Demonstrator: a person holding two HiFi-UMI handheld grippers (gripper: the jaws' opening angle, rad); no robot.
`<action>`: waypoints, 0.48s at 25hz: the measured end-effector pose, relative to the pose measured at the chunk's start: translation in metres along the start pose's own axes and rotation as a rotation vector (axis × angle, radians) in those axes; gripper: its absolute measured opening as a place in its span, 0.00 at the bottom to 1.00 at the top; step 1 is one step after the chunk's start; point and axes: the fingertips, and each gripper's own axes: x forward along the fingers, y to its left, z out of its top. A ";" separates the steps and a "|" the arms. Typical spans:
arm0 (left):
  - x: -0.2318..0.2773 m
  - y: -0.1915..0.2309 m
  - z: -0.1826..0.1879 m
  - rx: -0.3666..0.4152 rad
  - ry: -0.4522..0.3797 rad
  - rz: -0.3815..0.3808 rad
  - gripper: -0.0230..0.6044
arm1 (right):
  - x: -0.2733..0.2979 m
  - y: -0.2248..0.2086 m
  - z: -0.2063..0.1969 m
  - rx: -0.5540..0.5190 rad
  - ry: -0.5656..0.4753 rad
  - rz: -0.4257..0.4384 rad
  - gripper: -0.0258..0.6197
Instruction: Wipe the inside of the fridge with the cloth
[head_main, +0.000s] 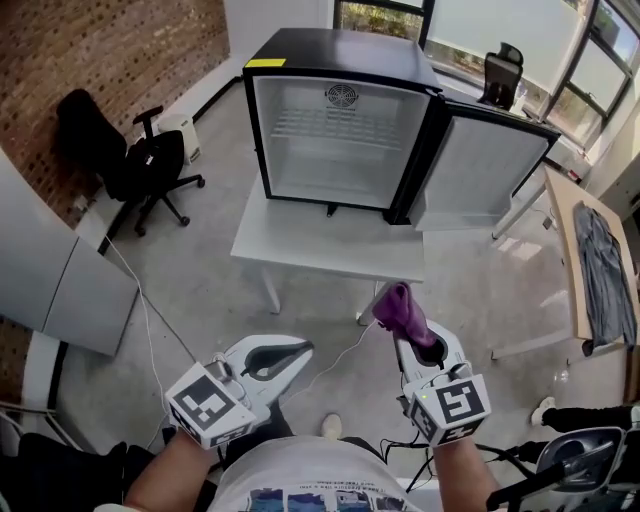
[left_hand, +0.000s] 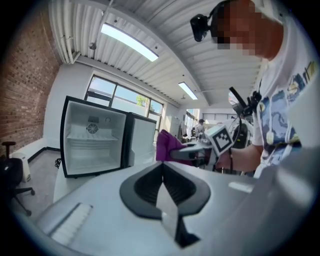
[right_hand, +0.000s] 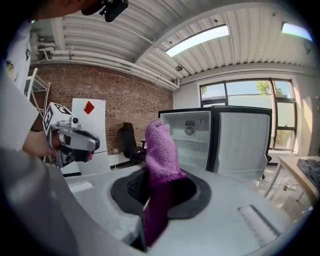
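Well ahead of the person, on a white rectangular surface (head_main: 300, 250), stands the small black fridge with a white interior (head_main: 335, 140). Its door (head_main: 490, 170) is swung wide to the right, so the whole cavity faces the approach. Only a wire shelf and a round fan grille show inside, which leaves the walls free for wiping.

Nearer the body, the right gripper (head_main: 412, 335) pinches a fluffy purple cloth (head_main: 398, 305) between its jaws. The right gripper view shows a good length of cloth standing up past the tips. I judge it is bunched forward that way so that fabric, not plastic, meets the fridge walls.

The left gripper (head_main: 300, 350) is held low at about the same height, its jaws pressed together on nothing. It looks idle, though it might serve to steady the door.

Both grippers are well apart from the fridge, with bare floor between, so wiping has not begun. The step in hand looks like carrying the cloth toward the open cavity. The door's edge juts out on the right, something to steer clear of on the way in.
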 end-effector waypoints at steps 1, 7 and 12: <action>0.004 0.010 0.003 0.003 -0.007 -0.019 0.05 | 0.009 -0.003 0.005 -0.006 -0.005 -0.014 0.13; 0.015 0.086 0.026 0.044 -0.009 -0.154 0.05 | 0.064 -0.028 0.036 0.022 -0.014 -0.185 0.13; 0.000 0.134 0.047 0.060 0.001 -0.265 0.05 | 0.105 -0.031 0.060 0.074 -0.036 -0.319 0.13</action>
